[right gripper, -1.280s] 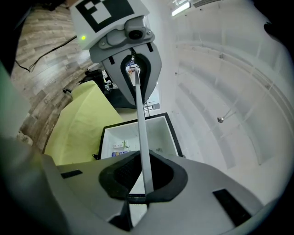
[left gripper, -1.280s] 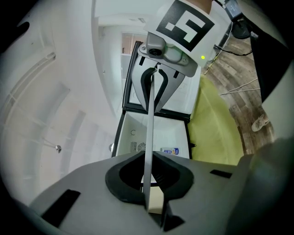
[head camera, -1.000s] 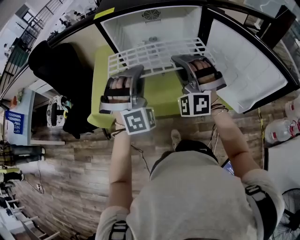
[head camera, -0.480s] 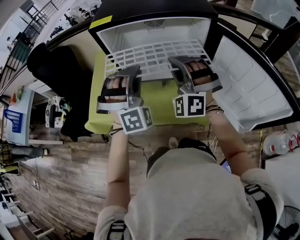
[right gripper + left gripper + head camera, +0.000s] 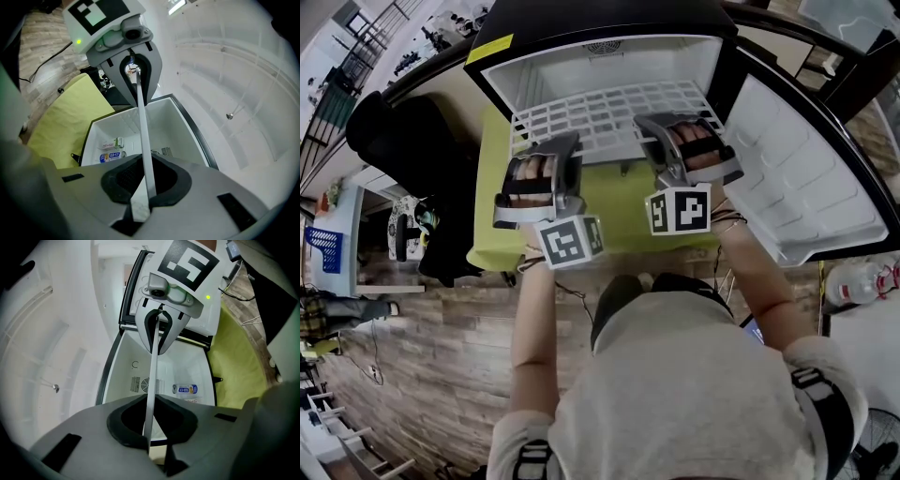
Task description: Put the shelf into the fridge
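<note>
The left gripper (image 5: 547, 150) and right gripper (image 5: 664, 128) are each clenching the wire shelf's (image 5: 609, 111) near edge, its long axis lying crosswise, with the 2 grippers equally near the open fridge (image 5: 572, 67) straight ahead.

Black cloth (image 5: 417, 159) sits beside a yellow-green surface (image 5: 619, 204) over wood-plank flooring (image 5: 441, 361), a blue crate (image 5: 321, 246) at far left.

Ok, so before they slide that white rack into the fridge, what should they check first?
1. Left gripper shut on the near edge of the shelf: ok.
2. Right gripper shut on that same edge: ok.
3. Fridge door swung wide open: ok.
4. Shelf level between the two grippers: ok in the head view.
5. Shelf at the right height for its slot in the fridge: cannot tell.
6. Packages at the fridge's back clear of its path: cannot tell.
</note>
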Demonstrator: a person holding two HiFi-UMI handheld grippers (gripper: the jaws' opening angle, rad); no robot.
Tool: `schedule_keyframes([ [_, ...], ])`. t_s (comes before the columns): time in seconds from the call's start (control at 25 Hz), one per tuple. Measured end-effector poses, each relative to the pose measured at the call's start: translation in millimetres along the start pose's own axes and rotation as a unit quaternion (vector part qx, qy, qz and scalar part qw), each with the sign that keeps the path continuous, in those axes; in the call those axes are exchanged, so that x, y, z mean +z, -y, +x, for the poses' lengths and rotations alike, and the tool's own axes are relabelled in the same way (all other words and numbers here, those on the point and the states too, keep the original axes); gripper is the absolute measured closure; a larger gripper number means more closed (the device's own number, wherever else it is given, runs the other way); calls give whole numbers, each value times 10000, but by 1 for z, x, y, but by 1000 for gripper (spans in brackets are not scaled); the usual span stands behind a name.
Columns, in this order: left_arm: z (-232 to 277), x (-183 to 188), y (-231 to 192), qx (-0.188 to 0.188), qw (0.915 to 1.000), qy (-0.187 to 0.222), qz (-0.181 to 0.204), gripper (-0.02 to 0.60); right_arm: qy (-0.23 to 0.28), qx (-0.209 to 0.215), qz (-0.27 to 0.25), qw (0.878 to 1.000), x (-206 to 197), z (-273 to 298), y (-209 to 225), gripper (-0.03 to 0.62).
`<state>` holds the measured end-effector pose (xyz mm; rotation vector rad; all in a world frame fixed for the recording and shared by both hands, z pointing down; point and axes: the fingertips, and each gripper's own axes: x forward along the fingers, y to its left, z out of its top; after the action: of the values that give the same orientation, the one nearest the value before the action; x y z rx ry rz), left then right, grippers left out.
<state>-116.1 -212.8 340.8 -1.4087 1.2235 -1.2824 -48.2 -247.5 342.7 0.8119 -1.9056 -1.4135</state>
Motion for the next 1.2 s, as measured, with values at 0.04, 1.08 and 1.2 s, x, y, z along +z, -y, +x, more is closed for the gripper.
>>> schedule_keyframes([
  [0.04,1,-1,1,-13,10000,26,-3,535,-9,10,-22,10000,0,1,-1,543],
  [1.08,0,-5,15,-311,9970,702,14,538,-560,82,-247,9981,4,-5,-12,543],
  [1.2,0,-5,15,-315,9968,741,17,538,-583,72,-239,9980,3,-4,-11,543],
])
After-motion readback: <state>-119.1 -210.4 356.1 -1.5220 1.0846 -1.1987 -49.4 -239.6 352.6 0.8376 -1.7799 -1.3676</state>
